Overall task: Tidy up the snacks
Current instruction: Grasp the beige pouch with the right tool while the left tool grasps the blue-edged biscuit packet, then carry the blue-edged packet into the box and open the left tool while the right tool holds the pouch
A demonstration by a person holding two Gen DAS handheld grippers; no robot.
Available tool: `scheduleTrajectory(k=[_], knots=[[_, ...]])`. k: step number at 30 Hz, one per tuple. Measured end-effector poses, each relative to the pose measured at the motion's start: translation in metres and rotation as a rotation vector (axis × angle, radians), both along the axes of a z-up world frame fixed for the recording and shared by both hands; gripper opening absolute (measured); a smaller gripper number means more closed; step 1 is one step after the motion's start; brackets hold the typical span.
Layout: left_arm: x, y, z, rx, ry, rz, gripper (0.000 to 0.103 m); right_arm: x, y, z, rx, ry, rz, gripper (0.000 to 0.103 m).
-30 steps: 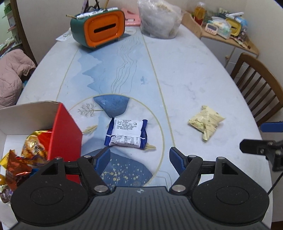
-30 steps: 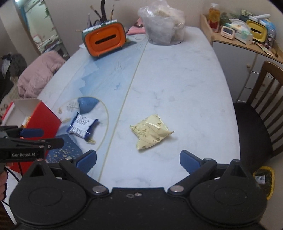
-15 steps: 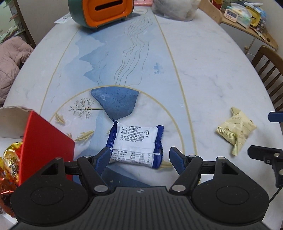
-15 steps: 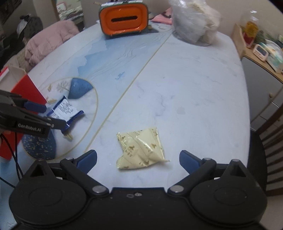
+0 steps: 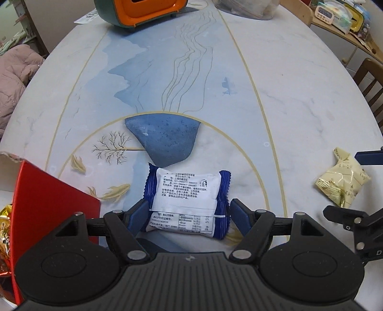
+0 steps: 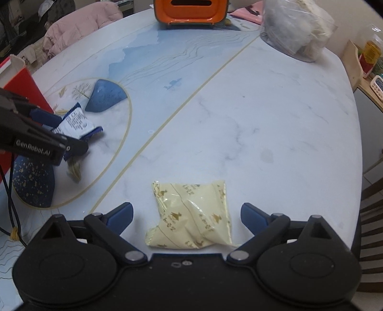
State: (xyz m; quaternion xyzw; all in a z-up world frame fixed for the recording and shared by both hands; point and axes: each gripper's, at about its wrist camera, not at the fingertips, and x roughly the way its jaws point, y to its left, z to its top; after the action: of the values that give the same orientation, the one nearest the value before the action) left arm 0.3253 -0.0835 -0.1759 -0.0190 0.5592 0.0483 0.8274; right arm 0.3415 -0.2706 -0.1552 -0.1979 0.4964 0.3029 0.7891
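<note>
I've brought my left gripper (image 5: 188, 217) down astride the blue-and-white snack packet (image 5: 188, 202), and my right gripper (image 6: 186, 217), its jaws closing, astride the yellow packet (image 6: 191, 215).

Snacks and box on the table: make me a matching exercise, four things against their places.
Things:
1. blue-and-white packet
2. pale yellow packet
3. red box
4. orange and green case

Places:
a. far end of the table
b. between the open left claw's fingers
c. between the right claw's closing fingers, untouched
d. left table edge, foil snacks inside

Pairs: 1-b, 2-c, 3-d, 4-a
</note>
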Motion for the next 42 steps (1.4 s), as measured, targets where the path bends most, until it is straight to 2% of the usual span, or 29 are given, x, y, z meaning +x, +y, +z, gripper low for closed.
scheduleTrajectory(k=[4, 12, 14, 16, 20, 23, 32, 42], knots=[[0.002, 0.004, -0.004, -0.014, 0.009, 0.002, 0.083, 0.001, 0.007, -0.006, -0.025, -0.011, 0.021, 0.093], [0.001, 0.004, -0.005, -0.016, -0.005, 0.001, 0.083, 0.0, 0.008, -0.01, -0.012, -0.006, 0.017, 0.084], [0.0, 0.004, -0.004, -0.01, -0.01, -0.002, 0.081, 0.0, 0.006, -0.009, 0.004, 0.003, 0.003, 0.078], [-0.001, 0.004, -0.001, -0.01, -0.017, -0.004, 0.068, -0.001, 0.004, -0.008, 0.012, -0.003, -0.006, 0.073], [-0.003, 0.004, 0.002, -0.007, -0.026, 0.004, 0.06, -0.006, 0.0, -0.005, 0.021, -0.01, -0.021, 0.063], [-0.007, 0.001, 0.004, 0.005, -0.04, 0.007, 0.056, -0.012, 0.0, -0.004, 0.022, -0.005, -0.03, 0.061], [-0.027, 0.006, 0.01, -0.047, -0.05, 0.047, 0.049, -0.04, -0.004, 0.009, 0.066, 0.028, -0.058, 0.06], [-0.082, 0.013, 0.02, -0.177, -0.035, 0.079, 0.043, -0.084, -0.008, 0.037, 0.143, 0.062, -0.069, 0.059]])
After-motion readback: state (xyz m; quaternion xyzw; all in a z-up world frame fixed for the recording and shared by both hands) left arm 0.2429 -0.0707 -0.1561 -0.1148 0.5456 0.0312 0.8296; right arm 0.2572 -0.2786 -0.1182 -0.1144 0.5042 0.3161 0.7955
